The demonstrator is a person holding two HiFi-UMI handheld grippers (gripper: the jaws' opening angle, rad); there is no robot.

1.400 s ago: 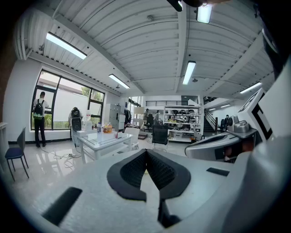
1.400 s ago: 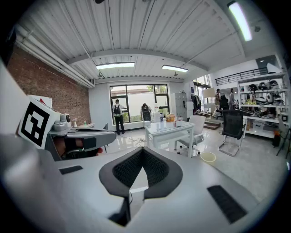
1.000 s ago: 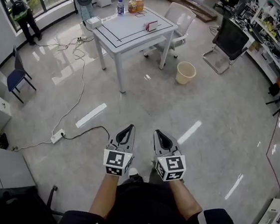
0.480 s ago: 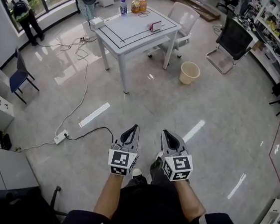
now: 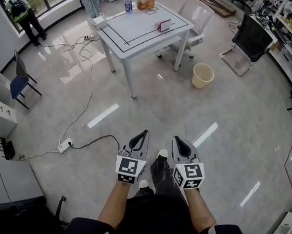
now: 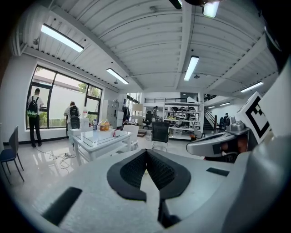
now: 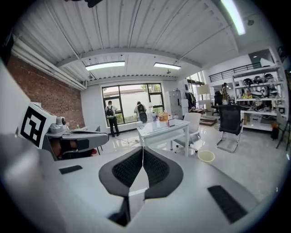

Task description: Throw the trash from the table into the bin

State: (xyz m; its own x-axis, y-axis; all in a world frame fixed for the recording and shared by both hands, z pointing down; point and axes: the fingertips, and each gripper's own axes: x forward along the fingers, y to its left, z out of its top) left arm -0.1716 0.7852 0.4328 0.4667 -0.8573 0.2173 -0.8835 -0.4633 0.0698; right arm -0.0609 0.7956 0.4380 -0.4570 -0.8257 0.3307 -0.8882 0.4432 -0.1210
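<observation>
The trash is sitting on the white tabletop (image 5: 136, 28), far across the floor. A clear bottle (image 5: 128, 4) and two orange bottles (image 5: 146, 0) are standing at the far edge, a small reddish item (image 5: 164, 25) is lying near the right edge, and a white box (image 5: 97, 23) is lying at the left corner. The bin (image 5: 202, 75), a pale bucket, is standing on the floor near the table's right front leg, apart from it.

Both grippers are hanging low in front of the person, well apart from all of this and pointing towards the table. The left gripper (image 5: 144, 134) is showing its jaws pressed together with nothing between them, and the right gripper (image 5: 176, 139) is doing the same.

The step in hand is looking like the approach. Doing it well is likely meaning:
- heading for the table's right side, so that the reddish item and the bin are both coming within reach
- opening one pair of jaws before reaching over the edge
- keeping clear of the cable (image 5: 84, 100) and power strip (image 5: 64, 144) lying on the floor to the left
</observation>
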